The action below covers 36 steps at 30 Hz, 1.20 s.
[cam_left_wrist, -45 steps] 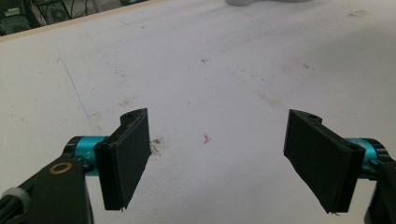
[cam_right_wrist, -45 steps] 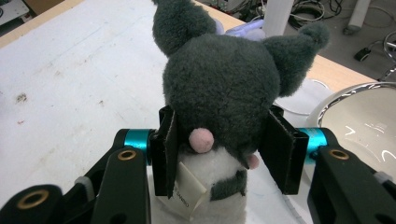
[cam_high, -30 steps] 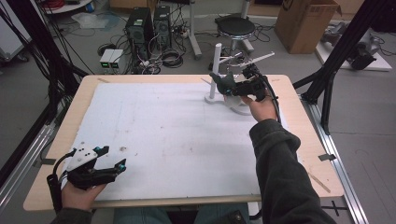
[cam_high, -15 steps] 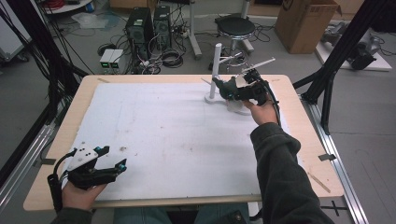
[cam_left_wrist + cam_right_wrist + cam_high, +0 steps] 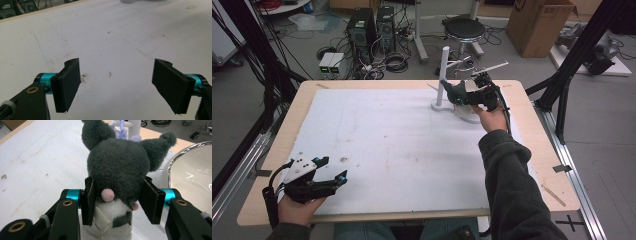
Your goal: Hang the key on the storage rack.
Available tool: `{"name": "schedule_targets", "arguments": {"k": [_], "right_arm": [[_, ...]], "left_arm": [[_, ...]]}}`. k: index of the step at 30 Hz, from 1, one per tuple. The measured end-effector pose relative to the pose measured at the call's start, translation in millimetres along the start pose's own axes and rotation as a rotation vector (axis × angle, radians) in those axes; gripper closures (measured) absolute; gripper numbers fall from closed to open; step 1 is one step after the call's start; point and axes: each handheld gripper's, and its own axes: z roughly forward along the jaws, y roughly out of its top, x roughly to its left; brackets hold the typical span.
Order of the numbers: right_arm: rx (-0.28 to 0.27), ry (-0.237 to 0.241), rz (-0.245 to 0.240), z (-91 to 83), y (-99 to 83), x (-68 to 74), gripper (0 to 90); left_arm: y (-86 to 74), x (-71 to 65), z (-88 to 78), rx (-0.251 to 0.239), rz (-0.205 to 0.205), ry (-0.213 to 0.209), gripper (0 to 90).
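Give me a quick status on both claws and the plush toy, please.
Right claw shut on plush toy, beside white stand and bowl. Left claw open over the table, holding nothing. Nothing in the way.

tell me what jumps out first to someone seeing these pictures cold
The dark grey plush toy clamped between the jaws of the right hand-held gripper, held up at the far right of the table next to a white stand and a white bowl. Next, the left hand-held gripper at the near left corner, jaws wide open over the bare, stained white table cover.
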Motion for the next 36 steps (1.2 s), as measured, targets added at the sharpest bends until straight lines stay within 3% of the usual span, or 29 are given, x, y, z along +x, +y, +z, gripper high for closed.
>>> {"name": "schedule_targets", "arguments": {"k": [6,11,20,36], "right_arm": [[0.020,-0.014,0.012,6.3,-0.2,-1.5,51.2],[0.041,-0.034,-0.019,13.4,-2.2,0.8,50.8],[0.079,-0.045,-0.024,24.7,-7.7,3.9,50.1],[0.069,-0.054,-0.024,35.2,-13.1,12.3,48.6]], "left_arm": [[-0.5,0.3,-0.2,-0.003,-0.006,0.001,23.2],[-0.6,1.1,-0.6,0.000,-0.005,-0.001,23.2],[-0.3,1.1,-0.3,0.001,0.000,-0.001,23.2],[-0.5,0.6,-0.9,-0.004,-0.005,0.002,23.2]]}}
